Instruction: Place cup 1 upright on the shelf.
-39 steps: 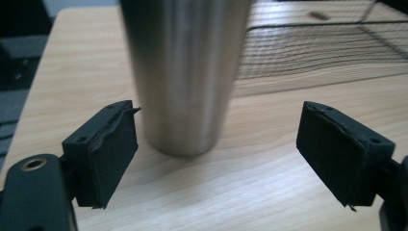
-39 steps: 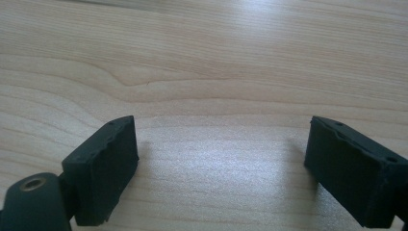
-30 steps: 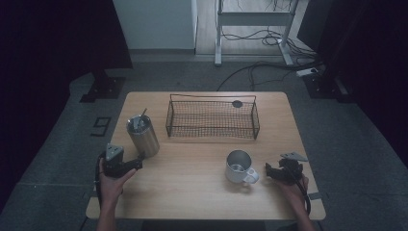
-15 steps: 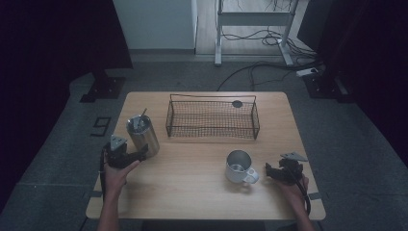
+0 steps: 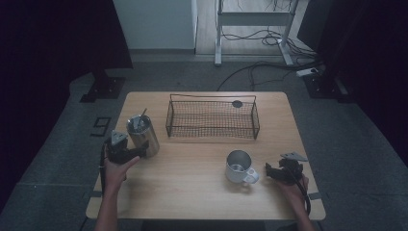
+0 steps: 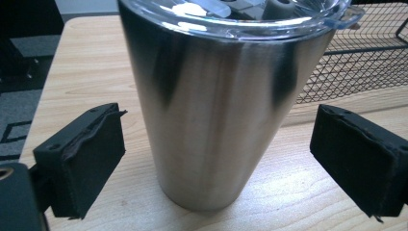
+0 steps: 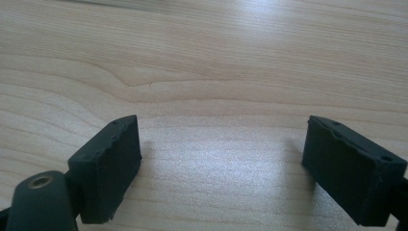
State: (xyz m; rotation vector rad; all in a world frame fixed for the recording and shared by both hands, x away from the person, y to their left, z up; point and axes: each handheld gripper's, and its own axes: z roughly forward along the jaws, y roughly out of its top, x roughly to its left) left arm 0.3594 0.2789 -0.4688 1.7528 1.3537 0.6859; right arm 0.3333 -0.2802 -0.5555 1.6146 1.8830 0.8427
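While the left gripper (image 6: 216, 159) has just been opening its jaws, they stand wide around the steel tumbler (image 6: 221, 106) without touching it, at the table's (image 5: 192, 192) left. Near the mug (image 5: 239, 167), the right gripper (image 7: 221, 168) is open and empty.

Tumbler (image 6: 216, 106) between left claw (image 6: 216, 159) pads — gaps both sides; basket (image 6: 356, 62) behind.

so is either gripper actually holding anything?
No. Left gripper open around the steel tumbler, pads clear of its wall. Right gripper open over bare table.
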